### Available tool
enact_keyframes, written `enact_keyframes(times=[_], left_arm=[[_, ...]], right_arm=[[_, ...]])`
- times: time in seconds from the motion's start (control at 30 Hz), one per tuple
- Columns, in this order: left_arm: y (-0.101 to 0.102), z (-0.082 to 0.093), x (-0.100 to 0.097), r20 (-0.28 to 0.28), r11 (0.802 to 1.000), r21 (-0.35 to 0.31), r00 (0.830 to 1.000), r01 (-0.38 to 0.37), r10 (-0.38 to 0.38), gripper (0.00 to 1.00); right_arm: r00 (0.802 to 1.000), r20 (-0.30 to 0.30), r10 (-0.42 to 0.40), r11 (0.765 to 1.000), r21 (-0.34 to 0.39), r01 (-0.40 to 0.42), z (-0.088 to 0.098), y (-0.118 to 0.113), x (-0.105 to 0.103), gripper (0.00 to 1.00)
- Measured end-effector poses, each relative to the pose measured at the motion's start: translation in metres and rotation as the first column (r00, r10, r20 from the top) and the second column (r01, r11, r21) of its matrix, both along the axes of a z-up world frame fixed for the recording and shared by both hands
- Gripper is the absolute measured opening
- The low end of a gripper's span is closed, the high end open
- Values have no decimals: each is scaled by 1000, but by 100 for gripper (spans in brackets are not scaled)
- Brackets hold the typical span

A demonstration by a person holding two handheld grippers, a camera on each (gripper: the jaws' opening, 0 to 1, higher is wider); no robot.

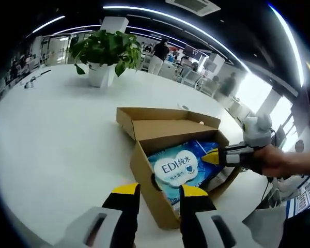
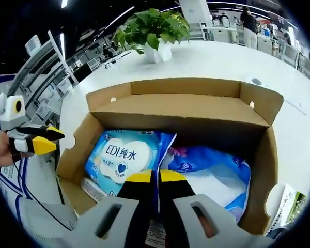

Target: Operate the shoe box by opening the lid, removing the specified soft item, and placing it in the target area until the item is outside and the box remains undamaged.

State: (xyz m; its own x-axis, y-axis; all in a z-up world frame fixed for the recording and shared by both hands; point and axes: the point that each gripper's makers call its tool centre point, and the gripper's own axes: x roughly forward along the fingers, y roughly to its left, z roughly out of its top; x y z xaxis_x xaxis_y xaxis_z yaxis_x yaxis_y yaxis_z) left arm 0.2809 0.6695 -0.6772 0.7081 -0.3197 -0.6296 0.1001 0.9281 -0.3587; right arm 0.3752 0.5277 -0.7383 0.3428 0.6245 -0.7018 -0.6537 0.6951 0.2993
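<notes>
An open brown shoe box sits on the white table, its lid flap folded back. Inside lies a blue and white wet-wipes pack, with a second blue soft pack beside it. My right gripper reaches into the box, its yellow-tipped jaws shut on the right edge of the wipes pack. From the right side, held by a hand, the same gripper shows over the box. My left gripper stands open just before the box's near corner, and off its left side.
A potted green plant stands on the round white table beyond the box. People, desks and chairs are in the office behind. Bare table surface spreads left of the box.
</notes>
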Motion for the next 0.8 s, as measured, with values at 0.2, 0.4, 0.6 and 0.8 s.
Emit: enact_keyframes(times=[0.2,0.4,0.6,0.8], left_arm=[[-4,2,5,4,1000,0,1000,11,-11,31],[-14,4,9,5,1000,-5,1000,29,-29,31],[-24,2,13,-1,999,-12,999,50,-50,31],[-35,-3,18,-11,997,-18,997,72,-72,31]], right_arm=[[1000,20,-14,1000,7,14,7,-5,3,0],[998,26,-55,998,32,54,16,-15,9,0],[996,53,-70,997,33,68,25,-25,13,0],[993,19,-113,991,74,111,33,-37,19,0]])
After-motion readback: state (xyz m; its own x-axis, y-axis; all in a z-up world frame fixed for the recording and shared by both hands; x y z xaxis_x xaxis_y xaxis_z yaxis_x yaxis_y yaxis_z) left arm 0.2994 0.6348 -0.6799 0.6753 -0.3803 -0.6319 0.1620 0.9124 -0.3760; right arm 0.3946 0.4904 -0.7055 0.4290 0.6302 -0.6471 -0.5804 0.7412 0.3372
